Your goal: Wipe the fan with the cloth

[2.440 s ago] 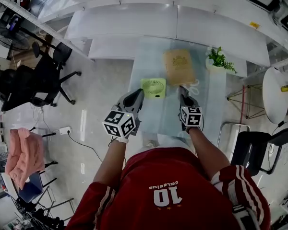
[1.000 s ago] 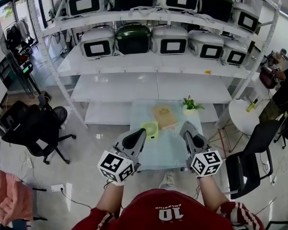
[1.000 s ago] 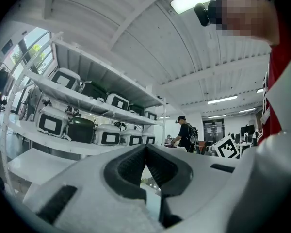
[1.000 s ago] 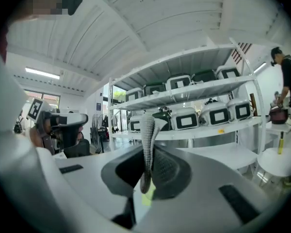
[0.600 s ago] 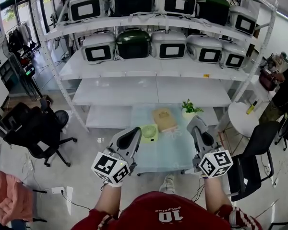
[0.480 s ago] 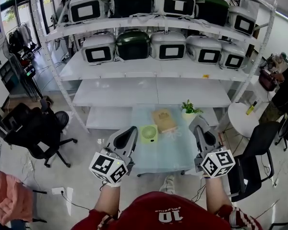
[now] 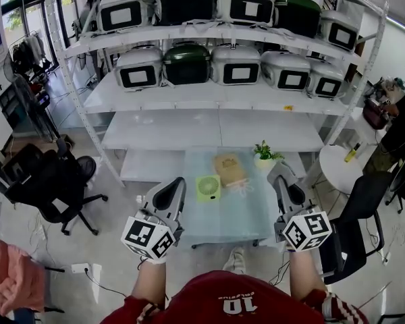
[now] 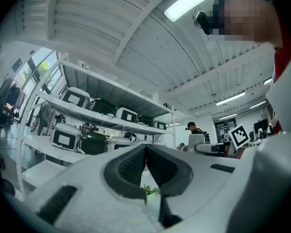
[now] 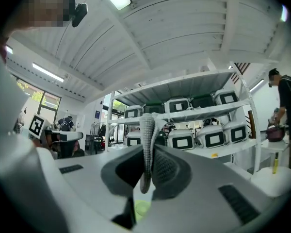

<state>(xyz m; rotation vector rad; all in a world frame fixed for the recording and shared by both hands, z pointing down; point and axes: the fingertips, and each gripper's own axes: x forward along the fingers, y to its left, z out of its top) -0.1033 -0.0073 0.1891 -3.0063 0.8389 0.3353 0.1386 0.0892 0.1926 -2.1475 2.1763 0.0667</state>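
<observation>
Left gripper (image 7: pixel 173 185): jaws pressed together, pads meeting along one line, nothing held between them in the left gripper view. Right gripper (image 7: pixel 281 171): jaws closed on a strip of grey knitted cloth (image 9: pixel 147 130), which stands up out of the pads and folds over at its top. I hold both grippers raised, well apart from each other and clear of the fan (image 7: pixel 208 187). The fan is small and light green. It stands on the glass tabletop (image 7: pixel 223 218) between my two grippers in the head view, nearer the left one and touching neither. A brown paper bag (image 7: pixel 230 169) lies just beside the fan, on its far right side. A potted plant (image 7: pixel 264 152) stands at the tabletop's far right corner, close to the tip of my right gripper. Behind the tabletop are white shelves (image 7: pixel 216 130) carrying rows of white and dark green cases (image 7: pixel 236 63). To the left, on the floor: a black office chair (image 7: pixel 44 181) and a heap of pink fabric (image 7: pixel 13 279). To the right: a round table (image 7: pixel 337 169) with a bottle (image 7: pixel 352 152) on it, a second black chair (image 7: pixel 354 214), and a person (image 7: pixel 401 123) at the frame's edge.
</observation>
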